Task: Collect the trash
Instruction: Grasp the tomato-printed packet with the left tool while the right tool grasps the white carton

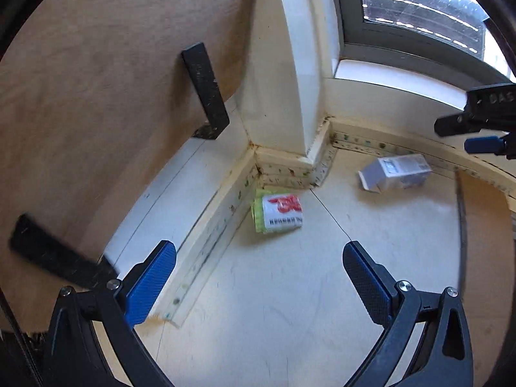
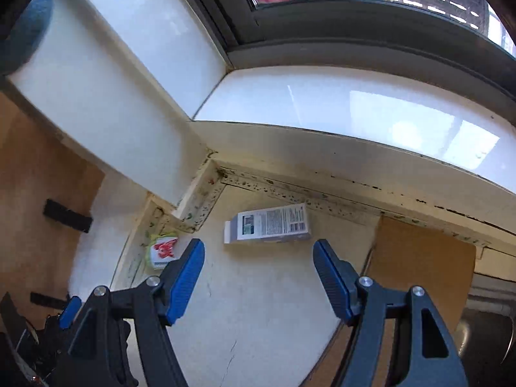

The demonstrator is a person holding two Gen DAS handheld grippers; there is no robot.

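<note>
Because both pieces of trash lie loose on the pale tabletop (image 2: pixel 258 306) with nothing gripping them, the job looks barely begun, and each gripper seems matched to the piece straight ahead of it. Along the far edge runs a stained, spotted strip under the white window sill (image 2: pixel 354 109), and a wall corner juts into the surface, making a nook at far left. A brown board (image 1: pixel 96 113) with black brackets stands on the left, and a brown panel (image 2: pixel 425 258) lies flat on the right.

Lying on its long side close to the far strip, well apart from the nook, the grey and white carton (image 2: pixel 269 224) offers its narrow width to a pinch across it. Tucked into the nook, just beside the strip, the small green and white packet (image 1: pixel 279 209) with red print likely calls for an approach from the open near side.

Pointing steeply downward, the right gripper (image 2: pixel 258 251) hovers short of the carton with jaws spread wide and empty. Tilted down likewise, the left gripper (image 1: pixel 259 258) faces the packet from the near side, jaws spread wide, nothing between them.
</note>
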